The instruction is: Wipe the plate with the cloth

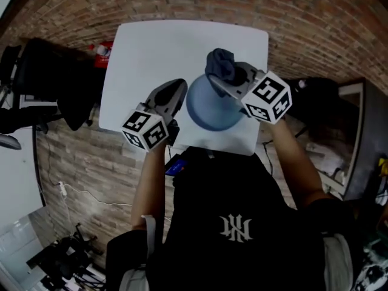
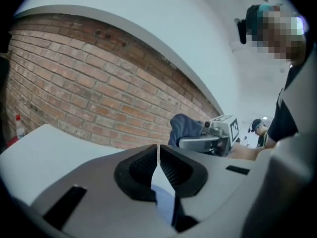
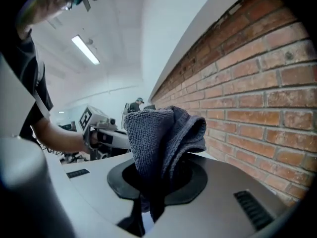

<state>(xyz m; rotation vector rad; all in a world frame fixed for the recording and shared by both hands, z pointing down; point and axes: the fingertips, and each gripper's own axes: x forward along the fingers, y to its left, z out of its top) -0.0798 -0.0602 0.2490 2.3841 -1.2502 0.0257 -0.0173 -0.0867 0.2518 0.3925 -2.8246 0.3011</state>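
Observation:
Above the white table [image 1: 151, 53] I hold both grippers up in front of me. A round blue plate [image 1: 212, 107] hangs between them. My left gripper [image 1: 180, 94] is shut on the plate's left rim; in the left gripper view a thin blue edge of the plate [image 2: 164, 202] runs between its nearly closed black pads [image 2: 174, 168]. My right gripper [image 1: 223, 80] is shut on a dark blue cloth [image 1: 220, 64], which stands bunched above the plate's far edge. In the right gripper view the cloth [image 3: 161, 133] rises folded out of the jaws and hides the pads.
A red object [image 1: 104, 50] lies at the table's far left edge, seen as a red bottle [image 2: 19, 127] in the left gripper view. A black chair [image 1: 51, 77] stands left of the table. Brick paving surrounds it. Dark equipment [image 1: 354, 144] sits at the right.

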